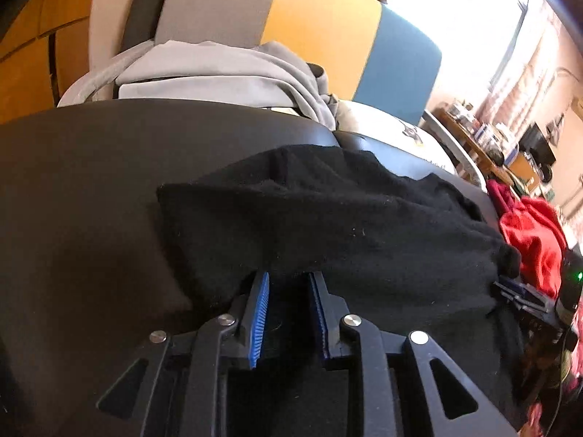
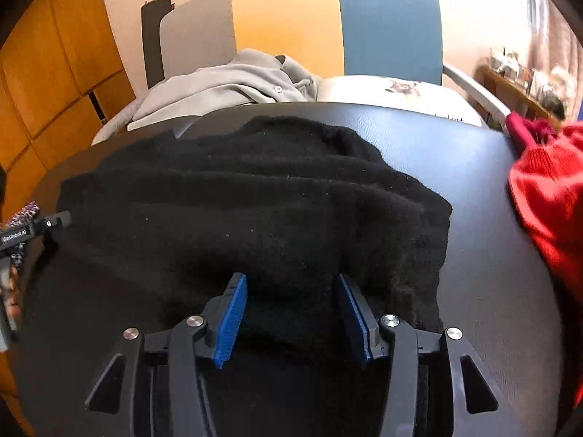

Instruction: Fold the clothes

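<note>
A black sweater [image 2: 255, 211] lay bunched on the desk [image 2: 473, 189]. The right claw [image 2: 291, 284] gaped wide at its near edge; the left claw [image 1: 288, 280] stood narrower, tips under its hem.

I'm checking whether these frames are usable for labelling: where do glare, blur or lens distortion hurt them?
Left wrist view: the window at upper right is blown out white, the cluttered wooden shelf is smeared, and the black knitted garment shows little fold detail. Right wrist view: fisheye bends the black table edge, and the red knitted garment is blurred.
</note>
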`<action>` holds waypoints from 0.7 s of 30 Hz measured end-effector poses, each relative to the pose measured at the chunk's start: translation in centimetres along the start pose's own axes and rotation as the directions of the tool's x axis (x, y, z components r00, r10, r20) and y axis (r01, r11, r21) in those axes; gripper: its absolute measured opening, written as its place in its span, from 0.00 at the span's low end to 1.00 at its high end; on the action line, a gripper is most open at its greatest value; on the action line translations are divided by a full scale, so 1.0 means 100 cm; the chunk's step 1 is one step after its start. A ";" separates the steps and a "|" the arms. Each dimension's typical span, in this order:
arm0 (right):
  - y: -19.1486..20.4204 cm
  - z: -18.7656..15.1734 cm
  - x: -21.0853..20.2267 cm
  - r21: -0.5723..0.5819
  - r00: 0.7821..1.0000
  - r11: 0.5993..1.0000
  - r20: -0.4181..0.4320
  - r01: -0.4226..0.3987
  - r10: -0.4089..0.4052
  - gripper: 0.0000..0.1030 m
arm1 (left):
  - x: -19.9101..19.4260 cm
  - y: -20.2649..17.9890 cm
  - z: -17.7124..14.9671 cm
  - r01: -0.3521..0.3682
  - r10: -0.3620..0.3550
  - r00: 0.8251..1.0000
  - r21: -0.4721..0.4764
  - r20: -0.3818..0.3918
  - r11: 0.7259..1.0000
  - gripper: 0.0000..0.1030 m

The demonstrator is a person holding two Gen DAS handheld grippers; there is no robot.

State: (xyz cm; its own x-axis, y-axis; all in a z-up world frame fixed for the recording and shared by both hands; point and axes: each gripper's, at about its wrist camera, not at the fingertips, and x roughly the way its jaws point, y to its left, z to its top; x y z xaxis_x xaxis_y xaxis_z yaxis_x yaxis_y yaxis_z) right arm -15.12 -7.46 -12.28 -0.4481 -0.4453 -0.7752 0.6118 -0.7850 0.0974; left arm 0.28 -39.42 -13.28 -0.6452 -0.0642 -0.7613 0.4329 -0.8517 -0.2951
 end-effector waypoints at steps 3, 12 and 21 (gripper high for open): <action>0.004 0.000 0.002 -0.009 1.000 1.000 0.009 0.016 -0.015 0.55 | -0.006 -0.004 -0.011 -0.015 0.014 0.999 0.024 0.040 1.000 0.23; 0.004 0.001 -0.025 0.025 1.000 1.000 -0.010 -0.014 0.014 0.56 | -0.082 -0.008 -0.033 -0.032 0.024 0.996 0.086 0.091 0.996 0.23; -0.011 -0.081 -0.116 0.137 0.992 0.983 0.026 -0.122 0.120 0.59 | -0.146 0.026 -0.126 0.047 -0.045 0.999 -0.059 0.029 0.997 0.23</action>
State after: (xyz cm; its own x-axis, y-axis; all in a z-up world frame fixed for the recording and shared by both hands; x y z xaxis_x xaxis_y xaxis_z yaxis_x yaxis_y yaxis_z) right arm -5.35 2.07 -8.49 -0.3881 -0.5471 -0.7417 0.5669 -0.7762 0.2759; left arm 18.72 -34.16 -10.20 -0.6820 -0.0402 -0.7302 0.4384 -0.8216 -0.3642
